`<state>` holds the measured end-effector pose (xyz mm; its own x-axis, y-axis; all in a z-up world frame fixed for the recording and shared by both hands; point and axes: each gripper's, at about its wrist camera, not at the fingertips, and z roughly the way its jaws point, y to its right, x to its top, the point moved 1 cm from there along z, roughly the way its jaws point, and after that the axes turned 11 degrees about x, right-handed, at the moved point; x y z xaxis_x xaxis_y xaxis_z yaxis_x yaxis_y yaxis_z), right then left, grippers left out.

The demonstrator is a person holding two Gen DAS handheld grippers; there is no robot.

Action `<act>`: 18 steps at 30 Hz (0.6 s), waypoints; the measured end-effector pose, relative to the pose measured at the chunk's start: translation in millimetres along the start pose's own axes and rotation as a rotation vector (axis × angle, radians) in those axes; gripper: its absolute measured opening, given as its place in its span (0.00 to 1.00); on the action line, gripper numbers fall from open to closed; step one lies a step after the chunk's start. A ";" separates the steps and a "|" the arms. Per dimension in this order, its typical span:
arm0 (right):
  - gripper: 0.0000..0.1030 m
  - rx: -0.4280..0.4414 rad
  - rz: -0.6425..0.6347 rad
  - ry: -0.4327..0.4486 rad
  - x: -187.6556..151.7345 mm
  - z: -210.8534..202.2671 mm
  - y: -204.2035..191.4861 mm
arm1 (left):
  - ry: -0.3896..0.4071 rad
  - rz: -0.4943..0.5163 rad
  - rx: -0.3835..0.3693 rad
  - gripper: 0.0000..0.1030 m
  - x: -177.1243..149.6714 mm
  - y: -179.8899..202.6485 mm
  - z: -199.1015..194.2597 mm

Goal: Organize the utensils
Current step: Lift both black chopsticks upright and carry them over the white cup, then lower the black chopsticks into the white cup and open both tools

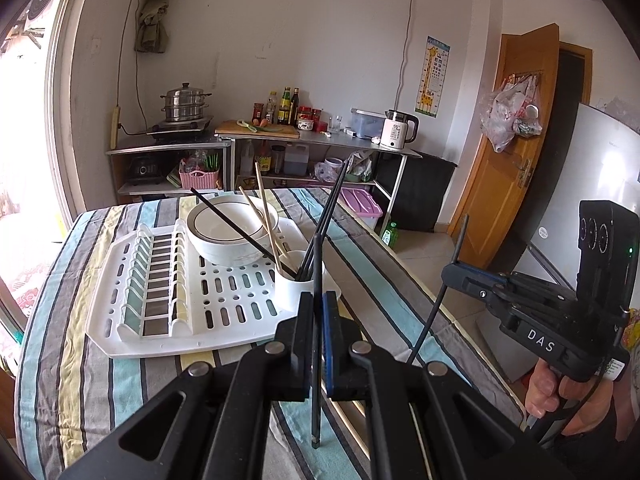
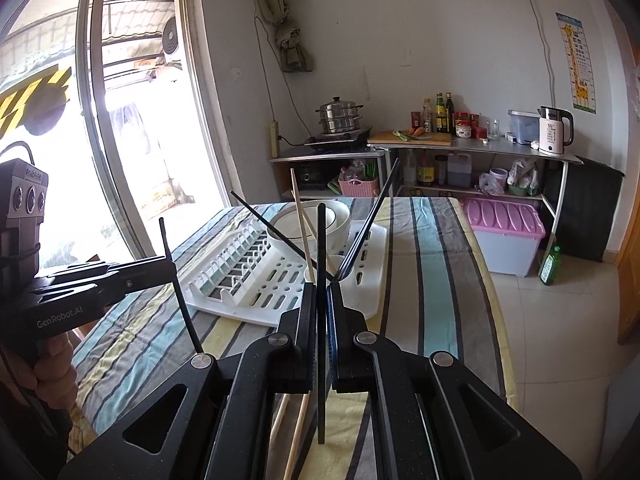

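Observation:
My left gripper is shut on a black chopstick that stands nearly upright between its pads. In the same view my right gripper hangs off the table's right edge. My right gripper is shut on another black chopstick, also upright. The left gripper shows at the left, its chopstick slanting down. Ahead stands a white cup with several black and wooden chopsticks in it, on a white drying rack. Two wooden chopsticks lie on the cloth under my right gripper.
A white bowl sits on the rack behind the cup. The table wears a striped cloth and ends at the right near a tiled floor. Beyond are a counter with a steamer pot, a kettle, and a purple-lidded box.

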<state>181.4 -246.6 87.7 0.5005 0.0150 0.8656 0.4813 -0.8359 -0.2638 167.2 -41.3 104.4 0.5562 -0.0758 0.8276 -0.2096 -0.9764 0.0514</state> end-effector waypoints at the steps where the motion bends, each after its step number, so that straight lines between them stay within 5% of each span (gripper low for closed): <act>1: 0.04 -0.001 0.000 0.003 1.2 0.0 0.2 | 0.004 0.002 -0.001 0.04 0.4 -0.1 -0.8; 18: 0.04 -0.019 -0.034 0.032 37.8 11.0 3.1 | 0.038 0.031 0.005 0.04 44.7 5.0 9.5</act>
<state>209.8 -242.6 114.9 0.4605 0.0261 0.8873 0.4841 -0.8452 -0.2264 198.6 -51.5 136.4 0.5189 -0.0987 0.8491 -0.2223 -0.9747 0.0226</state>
